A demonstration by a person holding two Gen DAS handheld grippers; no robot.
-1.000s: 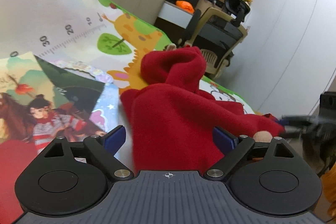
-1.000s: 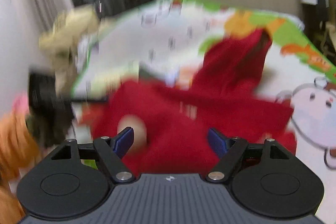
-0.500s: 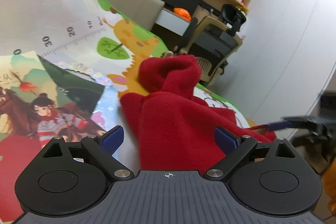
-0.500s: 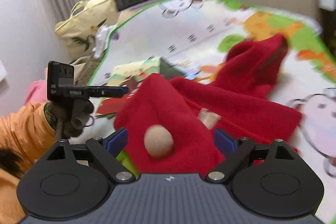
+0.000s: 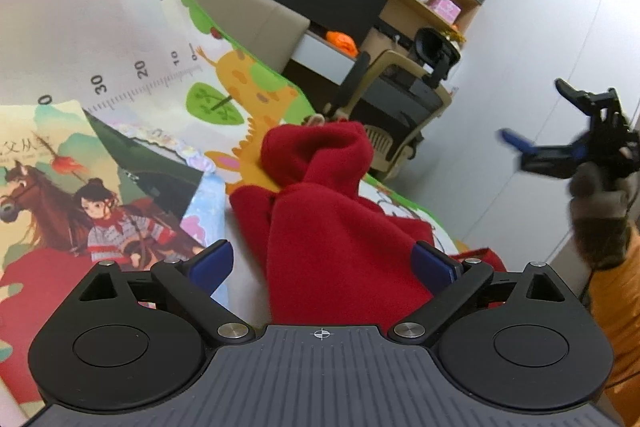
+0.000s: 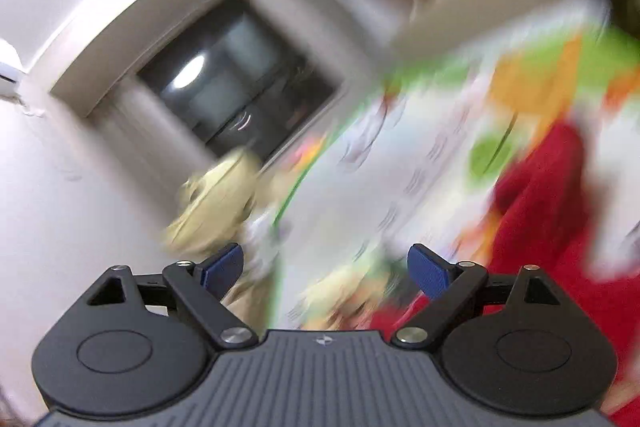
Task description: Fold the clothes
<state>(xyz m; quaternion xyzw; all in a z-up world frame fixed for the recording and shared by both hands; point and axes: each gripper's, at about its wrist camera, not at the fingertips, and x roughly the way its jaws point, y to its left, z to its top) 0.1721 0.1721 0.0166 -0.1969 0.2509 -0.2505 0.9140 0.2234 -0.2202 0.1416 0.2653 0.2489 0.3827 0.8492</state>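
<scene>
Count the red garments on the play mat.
1: the red garment lies bunched on the play mat, beside the picture book, between the open left gripper fingers. Others may be hidden.

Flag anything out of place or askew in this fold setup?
The red garment is far from flat: it lies bunched on the play mat, one part twisted up into a peak. A picture book lies on the mat beside it. The right wrist view is motion-blurred. Both grippers, left and right, are open and empty.
</scene>
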